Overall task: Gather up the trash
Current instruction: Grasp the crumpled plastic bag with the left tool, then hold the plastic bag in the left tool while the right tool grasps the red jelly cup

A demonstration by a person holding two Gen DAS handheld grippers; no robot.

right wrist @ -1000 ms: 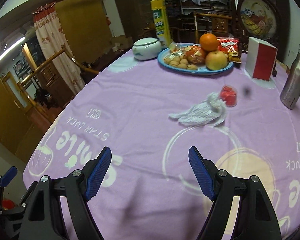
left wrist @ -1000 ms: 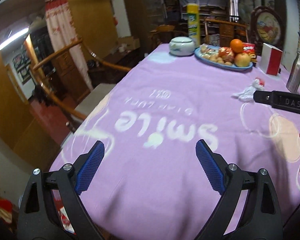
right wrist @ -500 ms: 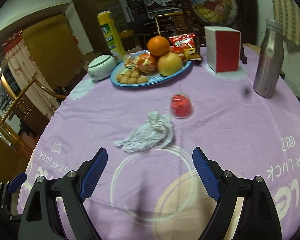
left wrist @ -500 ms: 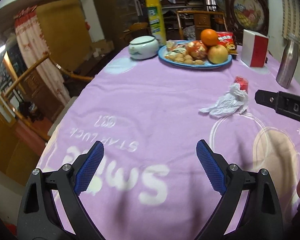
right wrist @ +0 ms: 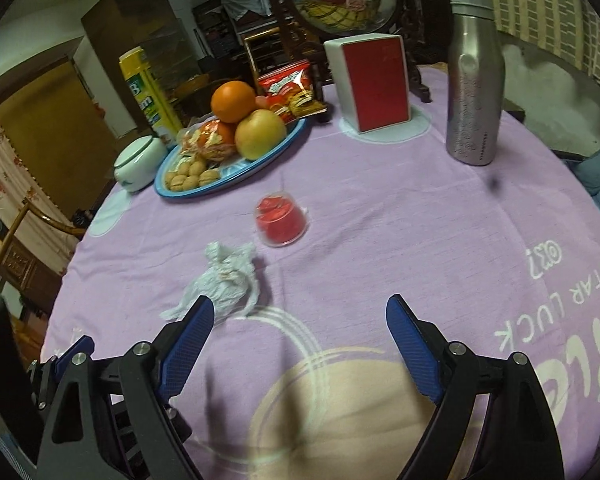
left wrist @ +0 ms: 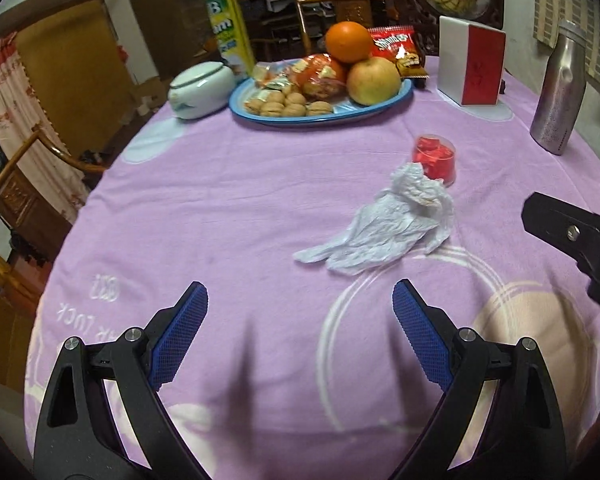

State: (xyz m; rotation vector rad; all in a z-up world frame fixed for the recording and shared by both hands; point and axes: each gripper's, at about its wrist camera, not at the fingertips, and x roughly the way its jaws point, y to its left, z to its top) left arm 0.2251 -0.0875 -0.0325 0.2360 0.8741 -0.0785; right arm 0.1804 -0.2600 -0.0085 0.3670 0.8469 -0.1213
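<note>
A crumpled white plastic wrapper (left wrist: 384, 224) lies on the purple tablecloth (left wrist: 220, 208), with a small clear cup of red pieces (left wrist: 436, 158) lying just behind it. My left gripper (left wrist: 300, 300) is open and empty, just short of the wrapper. My right gripper (right wrist: 298, 312) is open and empty; the wrapper (right wrist: 222, 282) lies at its left finger and the red cup (right wrist: 281, 220) lies ahead. The right gripper's body shows at the right edge of the left wrist view (left wrist: 572, 236).
A blue plate (left wrist: 380, 110) of fruit, nuts and snacks stands at the back, with a white lidded bowl (left wrist: 200, 90), a yellow canister (left wrist: 226, 20), a red-and-white box (left wrist: 474, 66) and a steel bottle (left wrist: 560, 88). Chairs stand around the table.
Both grippers have swung right and moved forward over the table toward the wrapper and red cup, which now appear closer. Both stay open and empty.
</note>
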